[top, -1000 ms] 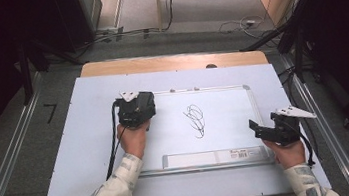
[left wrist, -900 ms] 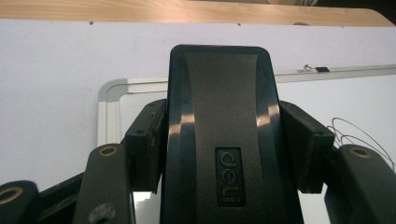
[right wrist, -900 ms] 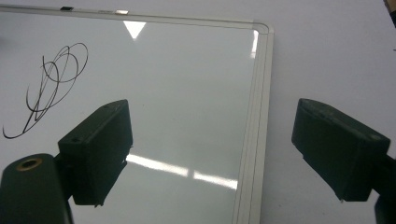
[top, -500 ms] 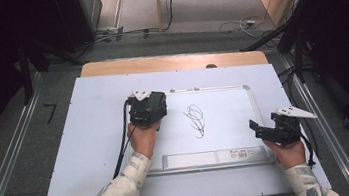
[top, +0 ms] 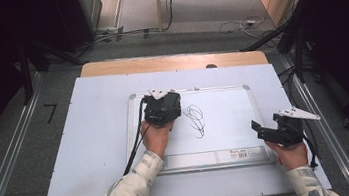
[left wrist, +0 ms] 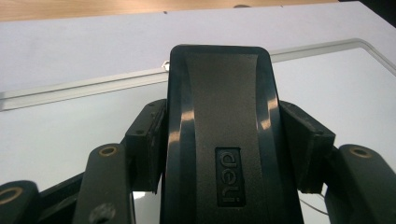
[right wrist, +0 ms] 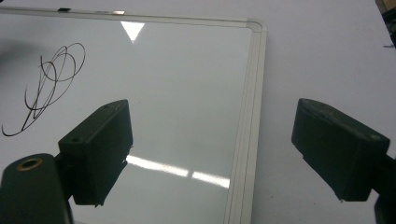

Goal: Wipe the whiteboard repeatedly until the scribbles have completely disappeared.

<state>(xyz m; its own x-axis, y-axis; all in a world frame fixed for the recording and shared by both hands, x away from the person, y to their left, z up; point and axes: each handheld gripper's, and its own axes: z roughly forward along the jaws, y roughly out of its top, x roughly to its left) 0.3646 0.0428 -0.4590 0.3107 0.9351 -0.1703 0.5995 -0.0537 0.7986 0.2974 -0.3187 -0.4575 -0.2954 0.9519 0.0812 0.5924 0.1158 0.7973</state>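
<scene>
A whiteboard [top: 226, 122] lies flat on the table, with a black scribble [top: 196, 119] near its middle. My left gripper [top: 162, 104] rests on the board just left of the scribble. In the left gripper view it [left wrist: 222, 140] is shut on a black board eraser [left wrist: 219, 116] marked "deli", with the pads pressing both its sides. My right gripper [top: 261, 130] is at the board's lower right corner. Its jaws stand wide open [right wrist: 212, 154] with nothing between them, one over the board [right wrist: 187, 84] and one past its frame. The scribble [right wrist: 51, 79] lies ahead to its left.
The board sits on a pale sheet [top: 90, 123] that covers a wooden table [top: 173, 62]. A black cable [top: 136, 148] trails from the left gripper over the board's left edge. Metal rails [top: 5, 169] run along the floor at both sides.
My left hand has slid the eraser to the right across the board, from near its left frame to just beside the scribble. The right hand has stayed put.
</scene>
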